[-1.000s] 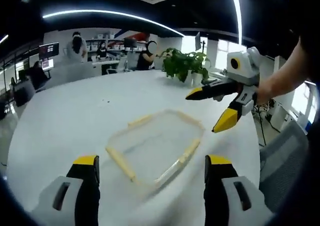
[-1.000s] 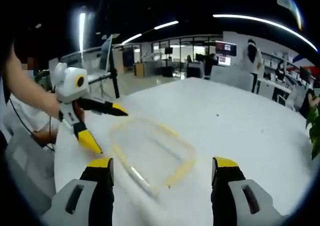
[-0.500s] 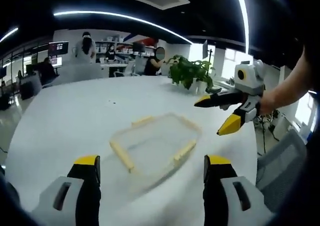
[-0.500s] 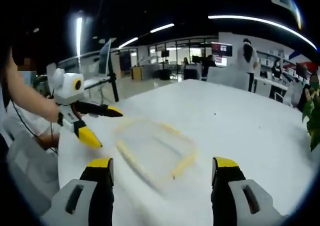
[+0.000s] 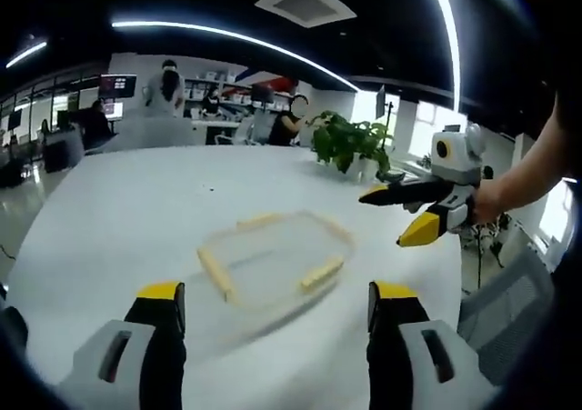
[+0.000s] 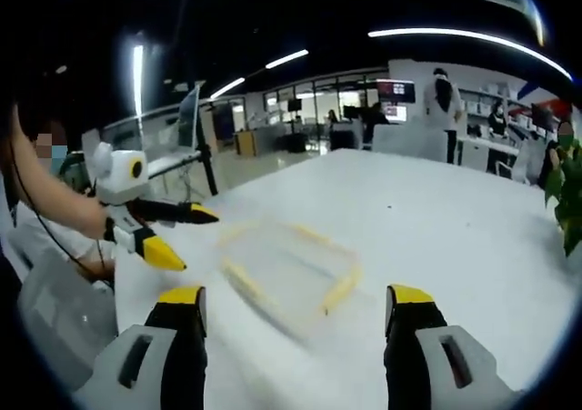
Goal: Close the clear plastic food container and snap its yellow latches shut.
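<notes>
A clear plastic food container (image 5: pixel 273 260) with yellow latches (image 5: pixel 322 274) along its edges lies flat on the round white table (image 5: pixel 118 210). In the right gripper view the same container (image 6: pixel 291 269) looks blurred. My left gripper (image 5: pixel 273 305) hovers open above the table's near side, its jaws wide apart with nothing between them. My right gripper (image 6: pixel 296 305) is likewise open and empty. In the left gripper view the right gripper (image 5: pixel 411 212) enters from the right, jaws parted, above the container's far right. In the right gripper view the left gripper (image 6: pixel 173 233) comes in from the left, open too.
A potted green plant (image 5: pixel 350 142) stands at the table's far edge. People (image 5: pixel 168 87) sit and stand at desks in the office behind. A grey chair (image 5: pixel 505 301) is beside the table. A tripod (image 6: pixel 195 128) stands beyond the table edge.
Both grippers have pulled back and up from the container, so it looks smaller and farther. The container itself lies where it was. All jaws stay open.
</notes>
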A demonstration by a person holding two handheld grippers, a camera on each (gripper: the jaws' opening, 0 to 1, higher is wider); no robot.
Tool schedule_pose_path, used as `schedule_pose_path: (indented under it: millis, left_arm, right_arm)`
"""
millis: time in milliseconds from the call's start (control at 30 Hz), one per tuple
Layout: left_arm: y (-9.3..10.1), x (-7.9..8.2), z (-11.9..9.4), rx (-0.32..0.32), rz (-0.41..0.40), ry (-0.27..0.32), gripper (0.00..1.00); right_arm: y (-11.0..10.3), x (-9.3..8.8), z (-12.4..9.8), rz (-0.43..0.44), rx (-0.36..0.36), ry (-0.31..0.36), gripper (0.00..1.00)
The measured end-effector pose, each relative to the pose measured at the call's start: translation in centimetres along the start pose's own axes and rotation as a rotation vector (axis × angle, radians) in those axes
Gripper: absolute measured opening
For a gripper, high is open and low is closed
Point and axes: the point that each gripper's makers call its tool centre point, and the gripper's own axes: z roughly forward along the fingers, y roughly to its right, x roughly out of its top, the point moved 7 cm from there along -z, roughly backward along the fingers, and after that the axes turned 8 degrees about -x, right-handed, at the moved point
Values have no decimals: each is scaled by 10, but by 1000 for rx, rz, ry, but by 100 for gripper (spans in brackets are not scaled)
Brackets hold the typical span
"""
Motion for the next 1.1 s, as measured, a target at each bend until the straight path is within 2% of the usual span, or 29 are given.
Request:
schedule_pose_path:
  millis: [167,300,667,800,1100]
  left_arm:
    - [4,-2,-4,2,-20,22,83]
    - [8,-1,-9,-1,-53,89,83]
    - [20,-12,-17,-1,-97,90,82]
    - [22,-14,-21,3,-107,95,81]
    - [24,-16,-39,12,-132,136,79]
  right_arm:
    - [-2,0,-5,31,-7,19,81]
    - [-2,-1,-10,76,-28,39,81]
    - [-2,-11,-37,165,-69,76,80]
    - [-1,-18,-45,166,-81,73,81]
    - [-9,-19,-61,175,-86,106,81]
